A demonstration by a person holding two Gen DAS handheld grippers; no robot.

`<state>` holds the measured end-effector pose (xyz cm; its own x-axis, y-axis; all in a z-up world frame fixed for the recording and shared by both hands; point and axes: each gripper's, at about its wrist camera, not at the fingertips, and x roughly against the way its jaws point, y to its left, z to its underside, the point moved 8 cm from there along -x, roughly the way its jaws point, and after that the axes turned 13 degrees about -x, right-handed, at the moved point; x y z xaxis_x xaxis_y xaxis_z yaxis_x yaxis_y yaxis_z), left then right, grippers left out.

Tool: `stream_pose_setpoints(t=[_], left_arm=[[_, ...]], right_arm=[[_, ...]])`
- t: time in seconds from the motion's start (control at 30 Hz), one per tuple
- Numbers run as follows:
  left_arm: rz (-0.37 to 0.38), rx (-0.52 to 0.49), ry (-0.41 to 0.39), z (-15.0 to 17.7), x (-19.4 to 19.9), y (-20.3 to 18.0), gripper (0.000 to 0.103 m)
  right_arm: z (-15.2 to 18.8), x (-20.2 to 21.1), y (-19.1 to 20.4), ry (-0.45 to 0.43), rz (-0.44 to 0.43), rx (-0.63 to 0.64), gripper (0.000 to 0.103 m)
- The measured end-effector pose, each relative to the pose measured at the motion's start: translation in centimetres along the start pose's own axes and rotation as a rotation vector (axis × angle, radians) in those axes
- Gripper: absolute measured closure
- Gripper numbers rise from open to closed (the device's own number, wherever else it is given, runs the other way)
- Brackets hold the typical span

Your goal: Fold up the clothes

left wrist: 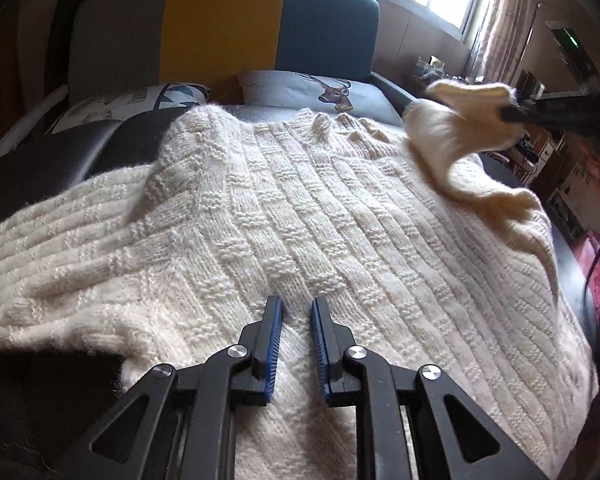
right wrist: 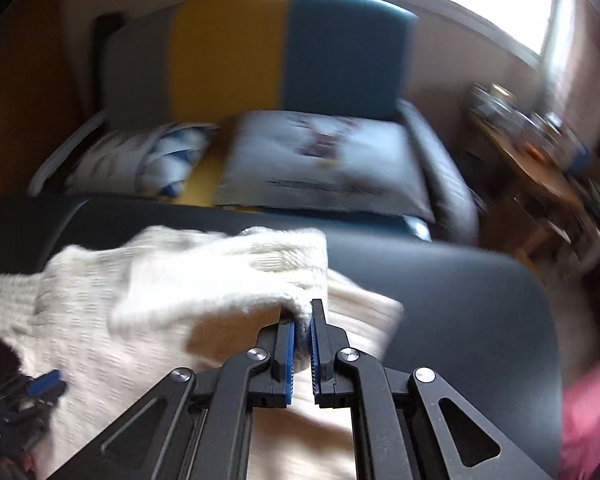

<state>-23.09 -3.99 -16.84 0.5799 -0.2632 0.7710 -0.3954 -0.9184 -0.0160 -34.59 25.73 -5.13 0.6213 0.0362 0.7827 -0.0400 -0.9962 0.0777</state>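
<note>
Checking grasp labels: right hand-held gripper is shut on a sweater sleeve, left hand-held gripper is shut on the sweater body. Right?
Half right. The right hand-held gripper is shut on the sleeve. But the left wrist view shows the left hand-held gripper open, jaws apart over the cream sweater, pinching no fabric.

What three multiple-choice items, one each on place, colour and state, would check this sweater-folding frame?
1. Where does the cream sweater lie?
A. On the dark padded surface
B. On the floor
C. Over the headboard

2. How many colour panels does the headboard show?
A. One
B. Three
C. Five

3. What is the right gripper doing?
A. Hanging open
B. Shut on the sweater sleeve
C. Holding a pillow

Answers:
1. A, dark padding shows around the knit.
2. B, grey, yellow and teal.
3. B, knit is pinched between its fingers; the left gripper is open above the sweater.
</note>
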Motion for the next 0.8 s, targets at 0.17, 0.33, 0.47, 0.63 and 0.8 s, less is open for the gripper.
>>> stream_pose_setpoints(t=[0.17,0.33,0.47,0.63,0.8], left_arm=[[-0.048,-0.050,0.014,-0.1,-0.2,-0.5,0.087],[-0.063,-0.066,0.020,-0.1,-0.3,-0.6,0.087],[-0.071,-0.075,0.023,-0.1,-0.3,-0.7,0.087],[-0.081,-0.088,0.025,-0.2,-0.4,-0.8,0.087],[-0.070,-0.112,0.039,-0.5,-0.3,-0.8,0.087]], right_arm=[[0.2,-0.1,-9.8,0.005,0.075,-0.164,0.096],[1.1,-1.1,-17.5,0.015,0.130,-0.303,0.096],[2.2,-2.8,-21.2,0.042,0.161,-0.360,0.096],[5.2,-5.9,-22.1,0.138,0.144,-0.338,0.087],[5.9,-1.6,-21.8,0.049,0.074,-0.414,0.081]])
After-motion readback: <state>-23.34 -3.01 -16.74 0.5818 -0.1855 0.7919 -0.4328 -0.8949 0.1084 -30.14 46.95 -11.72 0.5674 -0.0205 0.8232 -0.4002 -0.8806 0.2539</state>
